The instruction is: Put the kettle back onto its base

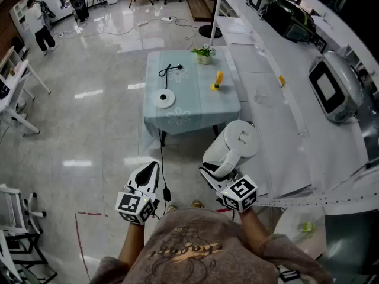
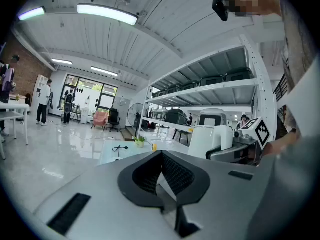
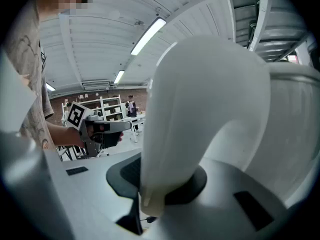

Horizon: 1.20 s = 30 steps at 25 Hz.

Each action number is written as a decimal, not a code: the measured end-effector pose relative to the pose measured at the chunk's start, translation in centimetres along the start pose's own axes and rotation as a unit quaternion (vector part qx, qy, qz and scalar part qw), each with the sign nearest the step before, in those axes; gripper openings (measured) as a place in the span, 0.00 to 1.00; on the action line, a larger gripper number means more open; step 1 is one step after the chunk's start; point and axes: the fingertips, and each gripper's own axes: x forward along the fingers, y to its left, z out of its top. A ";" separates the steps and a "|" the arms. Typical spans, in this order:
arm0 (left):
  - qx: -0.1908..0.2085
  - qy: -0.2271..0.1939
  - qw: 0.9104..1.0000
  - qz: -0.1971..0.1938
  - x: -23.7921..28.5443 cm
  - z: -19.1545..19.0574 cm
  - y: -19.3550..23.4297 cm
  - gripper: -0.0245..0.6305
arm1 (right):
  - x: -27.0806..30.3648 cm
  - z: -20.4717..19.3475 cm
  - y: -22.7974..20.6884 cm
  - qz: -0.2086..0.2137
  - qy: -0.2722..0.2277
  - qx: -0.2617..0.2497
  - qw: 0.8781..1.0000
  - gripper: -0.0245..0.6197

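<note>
The white kettle (image 1: 237, 144) hangs in the air in front of me, short of the small table (image 1: 195, 114). My right gripper (image 1: 211, 174) is shut on its handle (image 3: 170, 134), which fills the right gripper view. The round white base (image 1: 162, 97) lies on the light blue tablecloth, its black cord (image 1: 170, 70) running toward the far edge. My left gripper (image 1: 152, 169) is held level to the kettle's left, jaws shut with nothing between them. In the left gripper view the kettle (image 2: 210, 140) shows at the right, beyond that gripper (image 2: 161, 156).
A small potted plant (image 1: 204, 54) and a yellow object (image 1: 218, 80) also stand on the table. A long white counter (image 1: 278, 117) with appliances (image 1: 331, 87) runs along the right. A person (image 1: 40, 25) stands far off at the upper left, beside white tables (image 1: 15, 93).
</note>
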 end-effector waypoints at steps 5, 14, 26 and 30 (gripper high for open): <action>-0.005 0.011 1.000 -0.007 -0.5 -0.1 0.2 0.07 | 0.0 0.5 0.8 0.004 -0.018 0.021 1.000 0.16; -0.009 0.019 0.999 -0.041 -0.8 -1.9 2.2 0.07 | 2.1 -0.8 3.2 -0.004 0.000 0.013 1.000 0.16; -0.012 0.011 0.998 -0.054 2.7 -1.4 5.2 0.07 | 4.9 -0.9 1.4 -0.022 0.015 0.015 1.000 0.16; -0.018 0.013 0.999 -0.050 5.2 -0.7 6.5 0.07 | 6.8 0.1 -0.7 -0.014 0.015 0.010 1.000 0.16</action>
